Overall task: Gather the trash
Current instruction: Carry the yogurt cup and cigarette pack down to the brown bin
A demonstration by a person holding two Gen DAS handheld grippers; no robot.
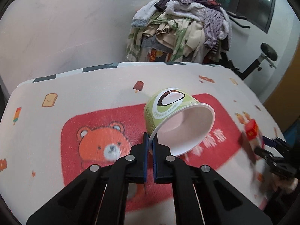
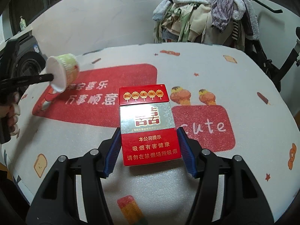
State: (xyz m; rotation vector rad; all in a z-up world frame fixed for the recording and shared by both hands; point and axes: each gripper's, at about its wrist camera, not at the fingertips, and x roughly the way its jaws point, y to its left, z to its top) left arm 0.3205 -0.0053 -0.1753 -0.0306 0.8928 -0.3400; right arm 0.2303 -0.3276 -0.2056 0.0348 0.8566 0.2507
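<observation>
The left hand-held gripper (image 1: 149,138) points forward and steeply down over the worktop (image 1: 105,90), its blue pads drawn together on the rim of a green paper cup (image 1: 174,116). The cup lies tipped on its side, its white inside facing the left wrist camera and its printed wall turned up and away, over the red bear panel of the patterned cloth. In the right wrist view the same cup (image 2: 62,71) sits at the far left, pinched at its rim by the thin black fingers, with the person's hand (image 2: 11,112) wrapped around the handle behind it. The right hand-held gripper (image 2: 148,140) also tilts downward, its jaws set apart to the width of a red cigarette pack (image 2: 148,123), whose lower half sits between the blue pads; the pads lie against its two side edges, clamping it. The pack stands lengthwise away from the camera, above the cloth near the red "cute" panel. A heap of clothes (image 1: 180,28) rises beyond the worktop's far edge.
</observation>
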